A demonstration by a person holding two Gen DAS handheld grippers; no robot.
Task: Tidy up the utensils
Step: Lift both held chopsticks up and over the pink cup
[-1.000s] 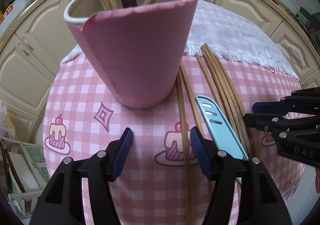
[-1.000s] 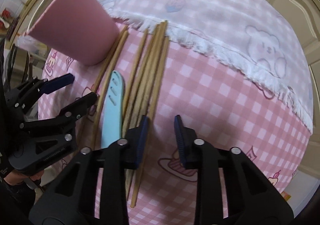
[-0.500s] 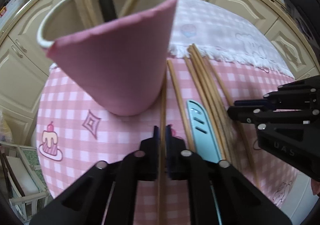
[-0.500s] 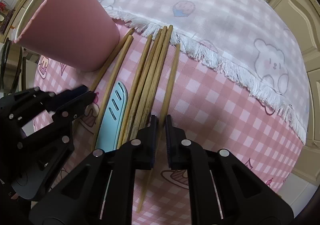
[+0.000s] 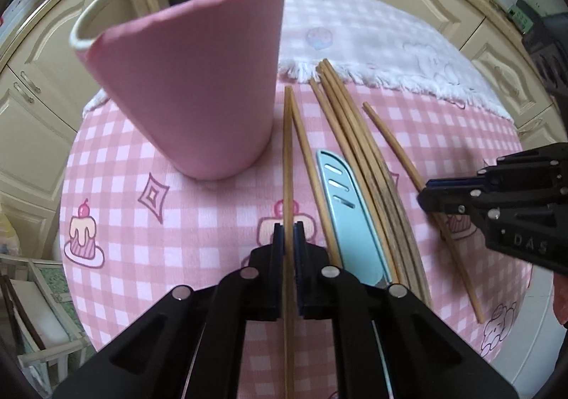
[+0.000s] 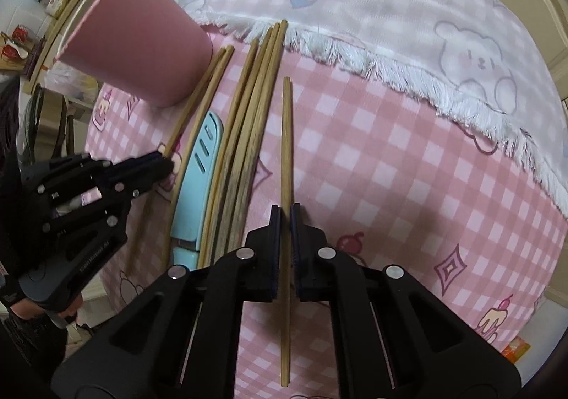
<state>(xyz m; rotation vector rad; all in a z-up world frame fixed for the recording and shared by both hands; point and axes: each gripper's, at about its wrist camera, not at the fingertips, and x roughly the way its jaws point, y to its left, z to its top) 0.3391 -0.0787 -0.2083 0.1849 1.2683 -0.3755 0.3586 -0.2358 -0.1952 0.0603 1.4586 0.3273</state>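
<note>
A pink utensil holder (image 5: 198, 86) stands on the pink checked tablecloth, with several wooden sticks and a dark handle in it; it also shows in the right wrist view (image 6: 138, 54). My left gripper (image 5: 288, 239) is shut on a wooden chopstick (image 5: 287, 157) just right of the holder. My right gripper (image 6: 285, 217) is shut on another chopstick (image 6: 286, 136), set apart from the bundle. A bundle of chopsticks (image 5: 358, 146) and a light blue utensil (image 5: 346, 207) lie between the two grippers.
A white fringed cloth (image 6: 408, 26) covers the far half of the round table (image 5: 117, 221). Cream kitchen cabinets (image 5: 32, 114) stand behind. The table edge drops off close on the left and the right.
Both grippers were open a second ago and each has closed on a chopstick. The right one's chopstick has shifted out to the right of the bundle.
</note>
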